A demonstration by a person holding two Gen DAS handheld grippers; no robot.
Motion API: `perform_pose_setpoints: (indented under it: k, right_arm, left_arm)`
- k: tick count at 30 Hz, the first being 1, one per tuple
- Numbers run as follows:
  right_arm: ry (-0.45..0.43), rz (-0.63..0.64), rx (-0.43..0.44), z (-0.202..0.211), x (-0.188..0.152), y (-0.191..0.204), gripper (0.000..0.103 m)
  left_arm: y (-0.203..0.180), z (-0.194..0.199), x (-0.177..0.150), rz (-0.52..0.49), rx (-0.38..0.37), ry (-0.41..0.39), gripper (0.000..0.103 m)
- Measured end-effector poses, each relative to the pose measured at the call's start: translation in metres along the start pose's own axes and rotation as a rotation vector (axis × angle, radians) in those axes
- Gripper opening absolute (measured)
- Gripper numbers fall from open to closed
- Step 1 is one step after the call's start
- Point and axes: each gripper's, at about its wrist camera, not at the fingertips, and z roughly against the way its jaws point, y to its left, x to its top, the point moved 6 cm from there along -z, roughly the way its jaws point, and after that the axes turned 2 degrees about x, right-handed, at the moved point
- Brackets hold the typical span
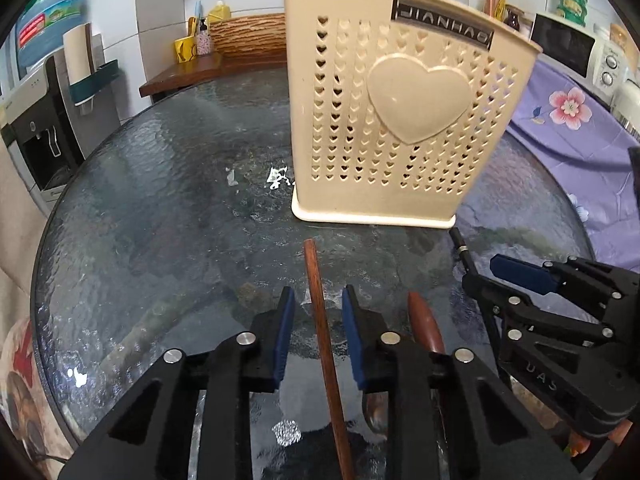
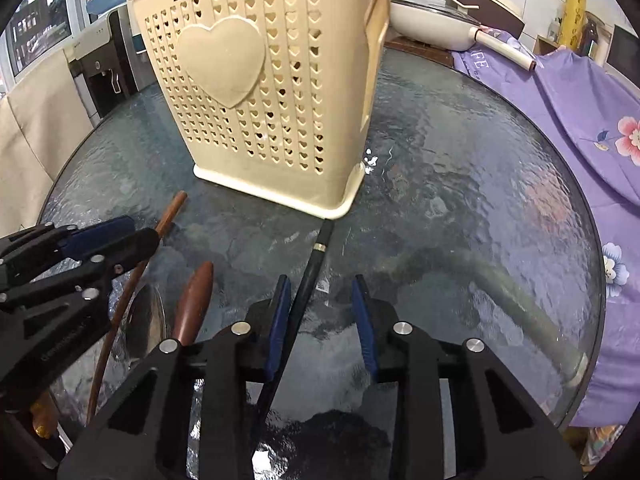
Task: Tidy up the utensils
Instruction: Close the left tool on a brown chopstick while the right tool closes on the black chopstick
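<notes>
A cream utensil holder (image 1: 400, 120) with heart-shaped holes stands upright on the round glass table; it also shows in the right wrist view (image 2: 272, 92). My left gripper (image 1: 319, 304) is open, its jaws either side of a brown wooden chopstick (image 1: 320, 320) lying on the glass. My right gripper (image 2: 322, 292) is open, with a black chopstick (image 2: 308, 280) lying between the jaws near the left finger. A brown-handled utensil (image 1: 426, 328) lies between the two grippers; it also shows in the right wrist view (image 2: 194, 304).
The glass table's edge (image 1: 44, 240) curves close on the left. A purple floral cloth (image 2: 580, 120) covers the surface to the right. A water dispenser (image 1: 40, 128), a microwave (image 1: 568, 44) and a pan (image 2: 432, 24) stand behind the table.
</notes>
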Motion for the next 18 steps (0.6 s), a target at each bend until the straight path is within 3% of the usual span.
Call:
perform_pose_setpoints:
  k: [5,18]
  right_arm:
    - [0.002,0.006,0.004,-0.004,0.005,0.003,0.025]
    - [-0.001,0.030,0.018,-0.009,0.013,0.008,0.013]
  left_arm:
    - [-0.001,-0.008,-0.001,-0.006,0.011,0.013,0.012]
    - [-0.004,-0.010,0.002,-0.013,0.016,0.007,0.008]
